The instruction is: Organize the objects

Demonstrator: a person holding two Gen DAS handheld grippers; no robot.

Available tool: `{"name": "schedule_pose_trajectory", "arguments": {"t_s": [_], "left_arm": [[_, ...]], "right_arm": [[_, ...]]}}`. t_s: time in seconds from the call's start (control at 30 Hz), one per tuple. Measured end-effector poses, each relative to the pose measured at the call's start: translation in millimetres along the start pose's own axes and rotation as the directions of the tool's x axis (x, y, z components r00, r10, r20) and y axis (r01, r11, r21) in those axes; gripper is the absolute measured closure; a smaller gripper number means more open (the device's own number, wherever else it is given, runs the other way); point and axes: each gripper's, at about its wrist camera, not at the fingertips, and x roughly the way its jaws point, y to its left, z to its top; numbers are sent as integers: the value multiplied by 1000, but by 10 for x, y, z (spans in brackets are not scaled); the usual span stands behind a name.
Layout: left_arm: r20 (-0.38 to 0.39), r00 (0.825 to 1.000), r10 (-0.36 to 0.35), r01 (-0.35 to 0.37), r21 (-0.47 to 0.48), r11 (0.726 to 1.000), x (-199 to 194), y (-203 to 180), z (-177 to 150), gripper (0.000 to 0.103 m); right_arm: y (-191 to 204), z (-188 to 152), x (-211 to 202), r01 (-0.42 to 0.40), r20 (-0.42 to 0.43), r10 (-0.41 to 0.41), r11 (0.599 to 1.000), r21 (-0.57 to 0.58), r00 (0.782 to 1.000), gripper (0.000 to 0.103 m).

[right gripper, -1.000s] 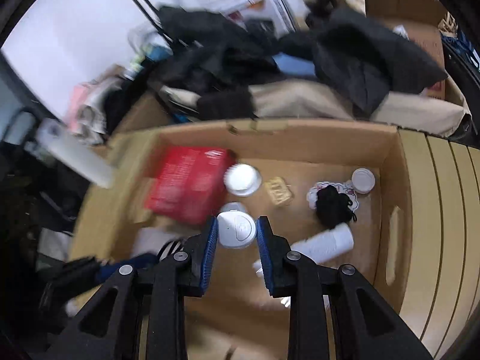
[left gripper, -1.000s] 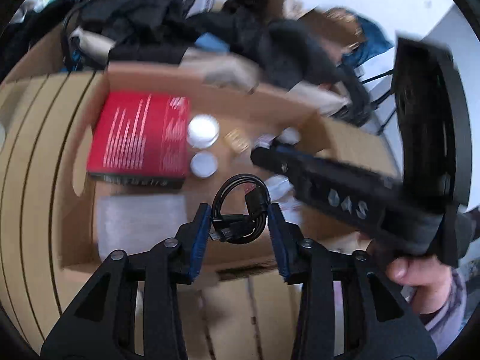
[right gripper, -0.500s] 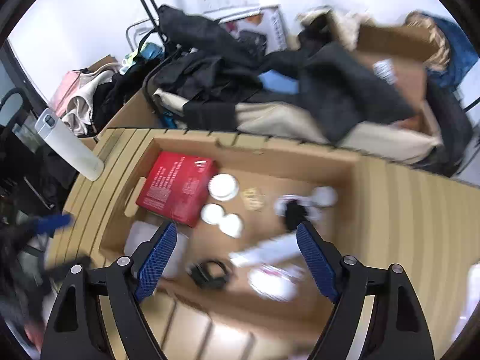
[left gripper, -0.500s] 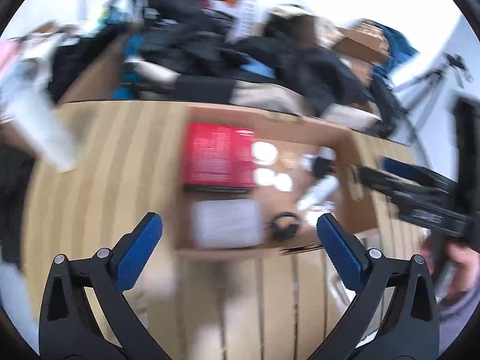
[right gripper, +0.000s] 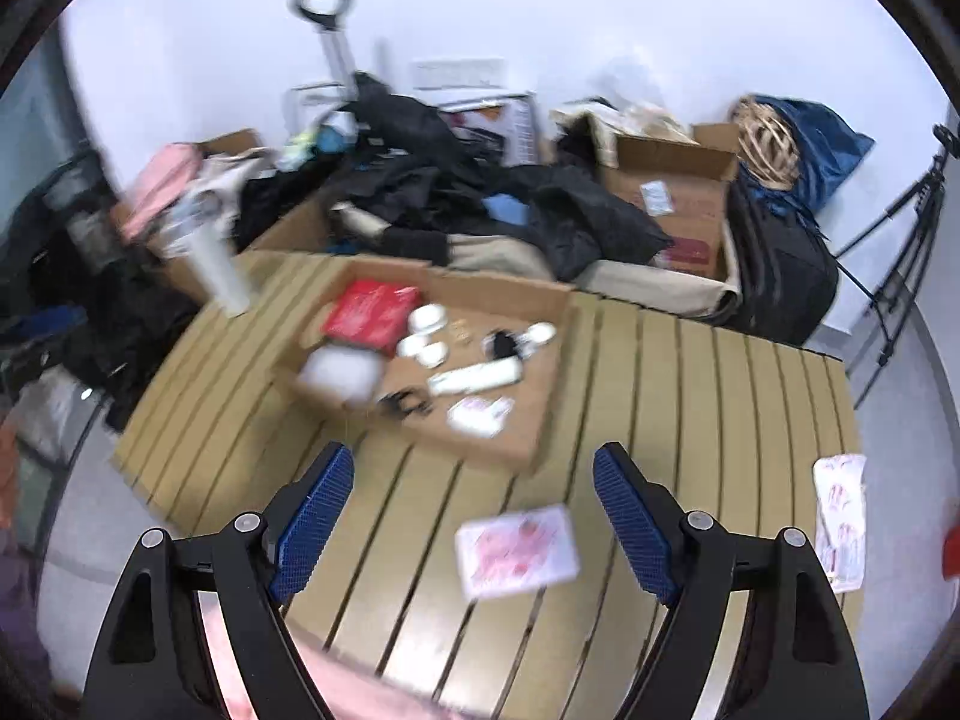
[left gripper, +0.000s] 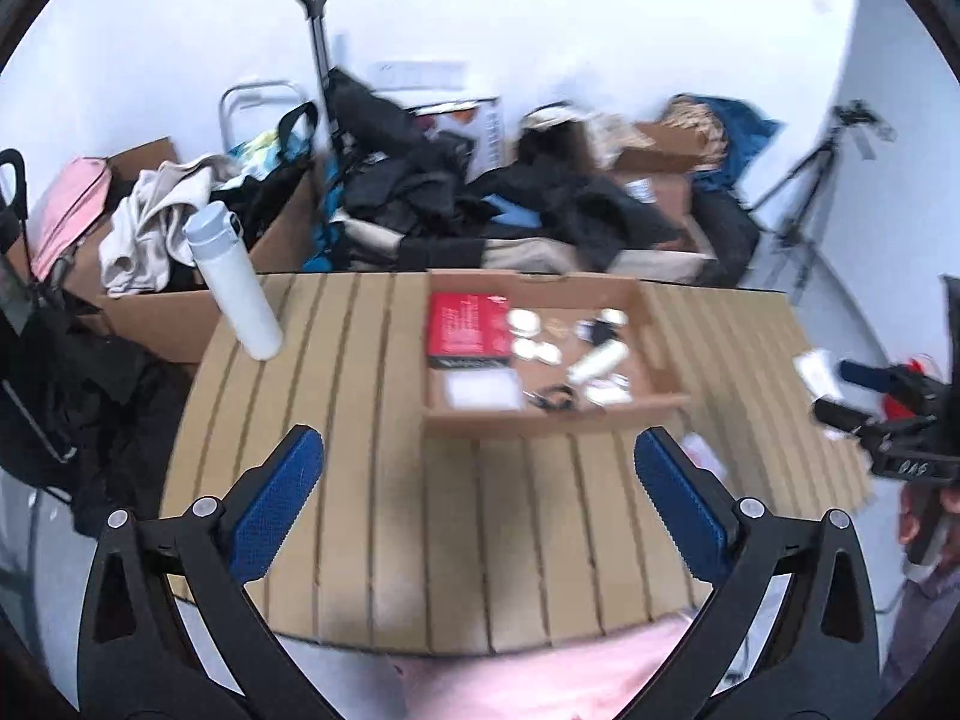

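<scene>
An open cardboard box (left gripper: 552,420) (right gripper: 480,456) sits on the slatted wooden table (left gripper: 372,510). In it lie a red box (left gripper: 468,324) (right gripper: 369,312), white round jars (left gripper: 522,321) (right gripper: 429,318), a white tube (left gripper: 597,360) (right gripper: 474,378) and a black coiled cable (left gripper: 555,399) (right gripper: 405,402). My left gripper (left gripper: 477,456) hangs high above the table, nearer than the box, jaws wide open and empty. My right gripper (right gripper: 471,468) is also open and empty, raised over the near table; the left wrist view shows it at the right edge (left gripper: 846,393), held by a hand.
A white bottle (left gripper: 234,282) (right gripper: 213,264) stands at the table's far left corner. Two white packets with red print (right gripper: 516,549) (right gripper: 840,516) lie on the table near my right gripper. Clothes, bags, boxes and a tripod (left gripper: 804,192) crowd the floor behind the table.
A second ago my left gripper held the cable coil and my right a white jar over the box. Both opened, those items now lie in the box, and both grippers rose and pulled back.
</scene>
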Motion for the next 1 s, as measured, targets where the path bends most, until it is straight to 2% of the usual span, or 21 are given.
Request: {"name": "schedule_pose_trajectory", "arguments": {"t_s": [0.1, 0.2, 0.27, 0.3, 0.37, 0.43, 0.53, 0.63, 0.7, 0.77, 0.83, 0.87, 0.93, 1.0], "left_arm": [[4, 996, -87, 87, 16, 996, -281, -126, -547, 0], [27, 989, -146, 146, 25, 989, -476, -207, -1209, 0], [40, 989, -143, 144, -17, 989, -513, -217, -1566, 0], [31, 991, -131, 132, -37, 991, -493, -217, -1653, 0], [-20, 996, -90, 89, -74, 993, -382, -210, -1727, 0], [-58, 997, -53, 48, -89, 995, -253, -199, -1683, 0], [-47, 998, -44, 36, -164, 986, -248, -198, -1572, 0], [-44, 987, -155, 143, -205, 968, -347, -272, -1215, 0], [27, 973, -230, 231, -172, 958, -564, -381, -858, 0], [120, 965, -233, 250, -151, 956, -812, -492, -526, 0], [190, 951, -243, 271, -139, 952, -911, -592, -334, 0], [217, 945, -242, 276, -138, 951, -881, -657, -291, 0], [212, 949, -233, 270, -167, 948, -657, -765, -317, 0], [129, 960, -249, 272, -213, 938, -166, -916, -431, 0]], "right_arm": [[269, -563, -261, -90, 21, 92, 994, -70, 996, 18], [500, -1237, -423, -115, 56, 118, 992, -52, 991, 18], [609, -1608, -427, -121, 73, 122, 992, -20, 990, 18], [655, -1796, -373, -119, 55, 119, 993, 0, 991, 18], [690, -1958, -302, -93, 26, 93, 996, 9, 995, 18], [676, -2038, -281, -96, 27, 95, 995, 7, 995, 18], [540, -1996, -364, -54, 51, 54, 999, -2, 997, 18], [367, -1914, -641, -3, 112, 5, 1000, -22, 994, 18], [212, -1745, -966, 31, 169, -17, 996, -80, 985, 18], [73, -1560, -1289, 96, 215, -68, 988, -122, 974, 18], [-108, -1329, -1551, 163, 236, -129, 978, -133, 963, 18], [-237, -1199, -1639, 186, 238, -151, 974, -131, 960, 18], [-381, -1057, -1629, 188, 226, -155, 974, -130, 962, 18], [-559, -955, -1393, 168, 200, -141, 978, -124, 970, 18]]}}
